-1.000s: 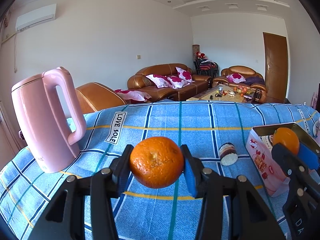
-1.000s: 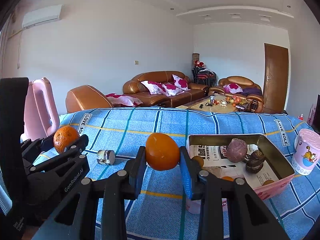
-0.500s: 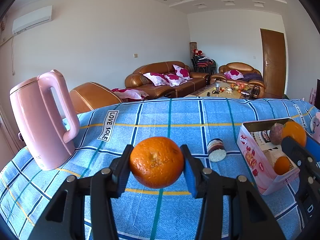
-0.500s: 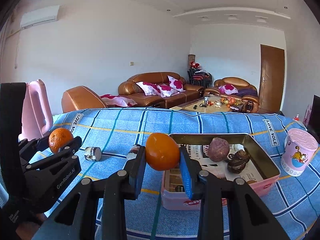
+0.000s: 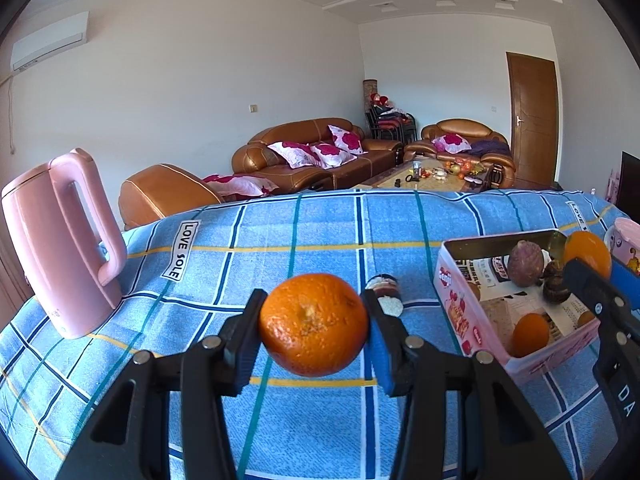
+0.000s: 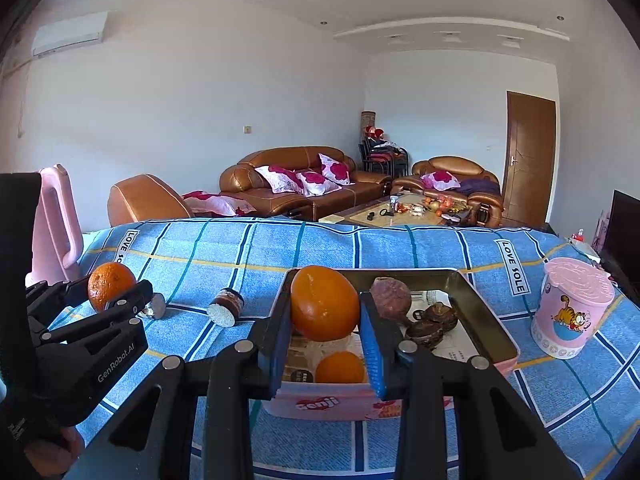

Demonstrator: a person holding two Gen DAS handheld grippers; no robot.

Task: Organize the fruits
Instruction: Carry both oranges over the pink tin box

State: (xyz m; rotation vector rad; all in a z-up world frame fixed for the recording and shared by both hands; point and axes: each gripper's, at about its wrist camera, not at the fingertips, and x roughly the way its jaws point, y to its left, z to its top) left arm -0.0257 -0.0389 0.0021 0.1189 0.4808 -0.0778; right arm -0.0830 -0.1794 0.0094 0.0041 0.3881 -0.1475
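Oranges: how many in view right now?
3. One orange in the left gripper, one in the right gripper over the tin, one lying inside the tin. More may be hidden behind the tin's wall or the held fruit.

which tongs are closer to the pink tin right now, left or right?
Right. The right tongs hold a smooth orange at the pink tin, over its near edge. The left tongs, gripping a bumpy orange, hang over the tablecloth beside it.
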